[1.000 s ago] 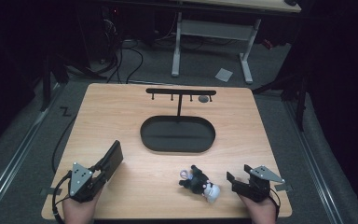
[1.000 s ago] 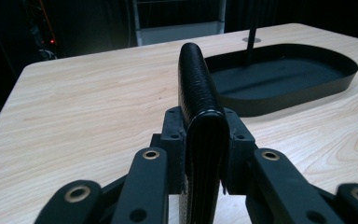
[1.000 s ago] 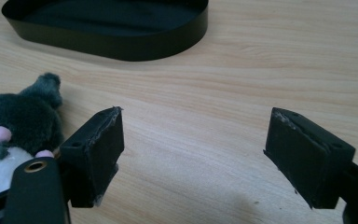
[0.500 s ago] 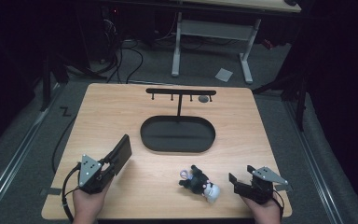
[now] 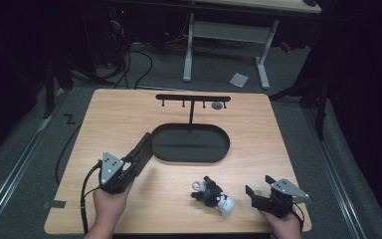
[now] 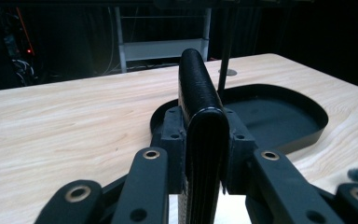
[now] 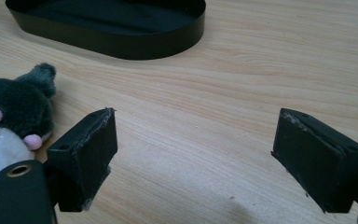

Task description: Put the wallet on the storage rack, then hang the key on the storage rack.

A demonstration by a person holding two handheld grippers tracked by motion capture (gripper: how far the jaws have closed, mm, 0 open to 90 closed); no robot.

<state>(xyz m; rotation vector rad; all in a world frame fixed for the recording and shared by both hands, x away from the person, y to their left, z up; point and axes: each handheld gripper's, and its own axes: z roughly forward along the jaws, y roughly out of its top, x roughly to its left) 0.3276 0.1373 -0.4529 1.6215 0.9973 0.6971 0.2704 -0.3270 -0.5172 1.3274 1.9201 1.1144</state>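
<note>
My left gripper is shut on a flat black textured case, which stands on edge and sticks out toward the left end of the black oval tray. In the left gripper view the case rises between the jaws of that gripper, with the tray beyond it. A small grey and white plush toy lies on the table near the front. My right gripper rests just right of it; its jaws have just been opening, with bare wood between them. The toy lies left of the left pad.
A black T-shaped rack with hooks stands at the tray's far side, and a small grey round piece hangs from it. A light wooden table bears everything. Cables and a metal frame are on the floor behind.
My left hand has carried the black case up and to the right, toward the tray's left end. The right gripper's jaws have spread wider; that hand has stayed in place.
</note>
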